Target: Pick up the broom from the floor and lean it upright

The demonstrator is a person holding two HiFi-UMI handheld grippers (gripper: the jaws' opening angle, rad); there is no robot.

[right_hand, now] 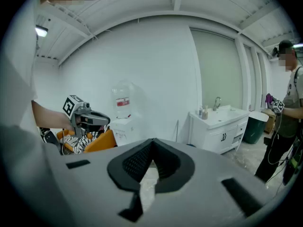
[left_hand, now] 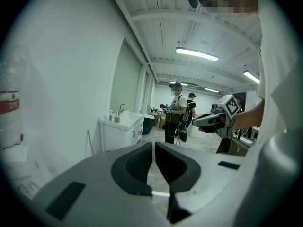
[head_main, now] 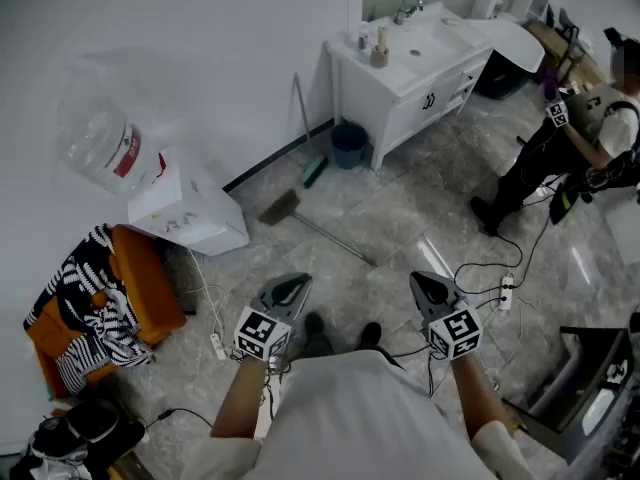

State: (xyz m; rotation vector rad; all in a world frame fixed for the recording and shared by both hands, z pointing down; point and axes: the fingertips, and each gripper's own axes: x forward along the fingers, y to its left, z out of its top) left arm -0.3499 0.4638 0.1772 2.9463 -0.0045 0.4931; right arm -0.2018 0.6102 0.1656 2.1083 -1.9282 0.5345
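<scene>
The broom (head_main: pixel 281 208) lies flat on the marble floor, its dark head toward the wall and its thin handle running right toward me. My left gripper (head_main: pixel 290 290) is held above the floor short of it, jaws shut and empty. At the same height to the right, my right gripper (head_main: pixel 428 288) is also shut on nothing. In the left gripper view the left gripper (left_hand: pixel 154 145) points at the white cabinet (left_hand: pixel 118 131), with the right gripper (left_hand: pixel 208 119) beside it. The right gripper view shows the right gripper (right_hand: pixel 152 143) closed and the left gripper (right_hand: pixel 92 119) at the left.
A white vanity cabinet (head_main: pixel 410 78) stands at the back with a blue bucket (head_main: pixel 348 145) and a thin pole (head_main: pixel 300 118) leaning beside it. A water dispenser (head_main: pixel 190 213) and an orange chair (head_main: pixel 150 288) stand at the left. A person (head_main: pixel 570 148) is at the right; cables and a power strip (head_main: pixel 505 293) lie on the floor.
</scene>
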